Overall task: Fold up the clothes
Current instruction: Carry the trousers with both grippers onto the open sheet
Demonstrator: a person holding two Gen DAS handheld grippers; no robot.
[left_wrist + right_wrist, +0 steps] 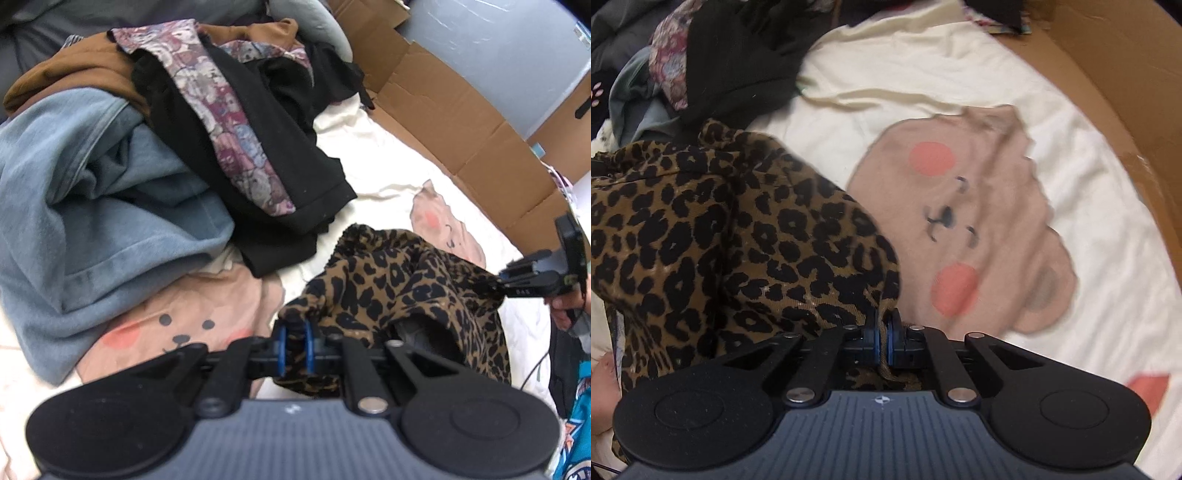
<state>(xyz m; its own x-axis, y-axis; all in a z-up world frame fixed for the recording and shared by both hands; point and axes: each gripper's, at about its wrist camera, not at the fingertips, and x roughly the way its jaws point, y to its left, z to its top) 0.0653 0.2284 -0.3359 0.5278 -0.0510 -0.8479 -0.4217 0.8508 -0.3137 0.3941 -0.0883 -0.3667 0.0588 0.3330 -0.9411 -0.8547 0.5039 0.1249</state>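
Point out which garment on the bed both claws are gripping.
The leopard-print garment: the left claw and the right claw are each shut on an edge of it. The blue sweatshirt and the black garment lie ungripped in the pile.

A flattened cardboard box (pixel 461 122) runs along the upper right of the frame. A cream sheet (pixel 1089 229) with bear faces (pixel 964 221) fills the centre beneath it.

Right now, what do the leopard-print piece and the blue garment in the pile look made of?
The leopard-print piece looks like thin, matte woven fabric: it drapes in soft, fine folds. The blue garment looks like faded denim, thicker, with stitched seams and stiffer folds. Neither can be known for certain.
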